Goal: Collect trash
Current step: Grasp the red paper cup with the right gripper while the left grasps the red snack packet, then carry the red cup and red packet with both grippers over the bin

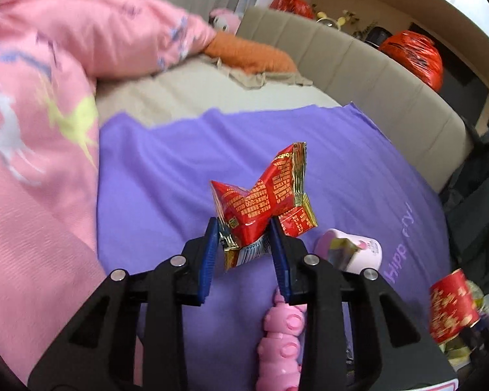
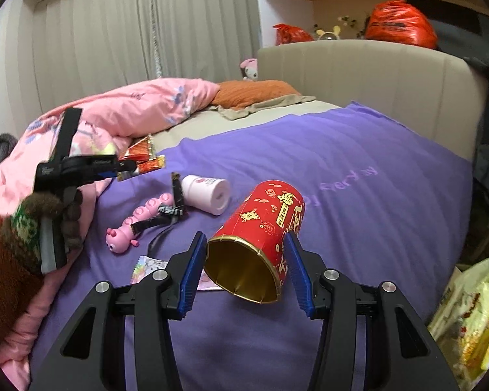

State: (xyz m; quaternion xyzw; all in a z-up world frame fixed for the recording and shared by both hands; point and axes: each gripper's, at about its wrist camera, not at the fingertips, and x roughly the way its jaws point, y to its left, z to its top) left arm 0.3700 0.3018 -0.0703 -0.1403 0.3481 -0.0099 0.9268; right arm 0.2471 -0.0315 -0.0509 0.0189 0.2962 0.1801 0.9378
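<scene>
My left gripper (image 1: pixel 244 228) is shut on a crumpled red and gold snack wrapper (image 1: pixel 264 195) and holds it above the purple blanket (image 1: pixel 166 169). It also shows in the right wrist view (image 2: pixel 127 167), held up at the left with the wrapper (image 2: pixel 143 154). My right gripper (image 2: pixel 244 244) is shut on a red and gold paper tube (image 2: pixel 260 238), open end toward the camera, lifted over the blanket (image 2: pixel 342 163). The tube also shows in the left wrist view (image 1: pixel 451 306). A white and pink cup (image 2: pixel 208 192) lies on its side, also in the left wrist view (image 1: pixel 352 251).
A pink caterpillar toy (image 2: pixel 137 224) and a dark strap (image 2: pixel 176 208) lie on the blanket. A small colourful packet (image 2: pixel 146 268) lies by my right gripper's left finger. A pink duvet (image 2: pixel 120 110) is piled left. A bag of trash (image 2: pixel 472 319) sits at the right edge. Beige headboard (image 2: pixel 375 75) behind.
</scene>
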